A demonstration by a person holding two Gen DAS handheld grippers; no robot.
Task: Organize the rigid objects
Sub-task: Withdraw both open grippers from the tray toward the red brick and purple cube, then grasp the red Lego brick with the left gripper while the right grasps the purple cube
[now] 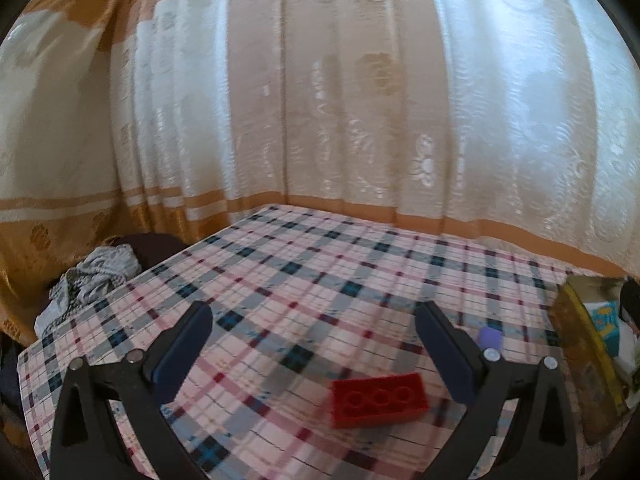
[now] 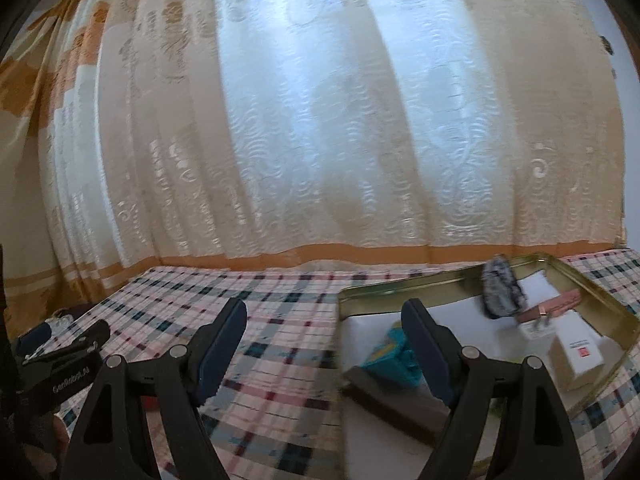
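Red brick point(image 1: 378, 400) lies between the left claw's point(image 1: 312, 344) wide-open, empty fingers — right claw point(image 2: 324, 340) likewise.

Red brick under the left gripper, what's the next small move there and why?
Probably ease the left gripper down and slightly right until the red brick sits between its fingers. The jaws stand open and empty, the brick lies flat and loose on the checked cloth just below them, and the tin that already holds other things stands to the right.

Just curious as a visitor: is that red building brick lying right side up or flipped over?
Flipped over: the red brick lies flat on the checked tablecloth, showing round hollow tubes, not studs.
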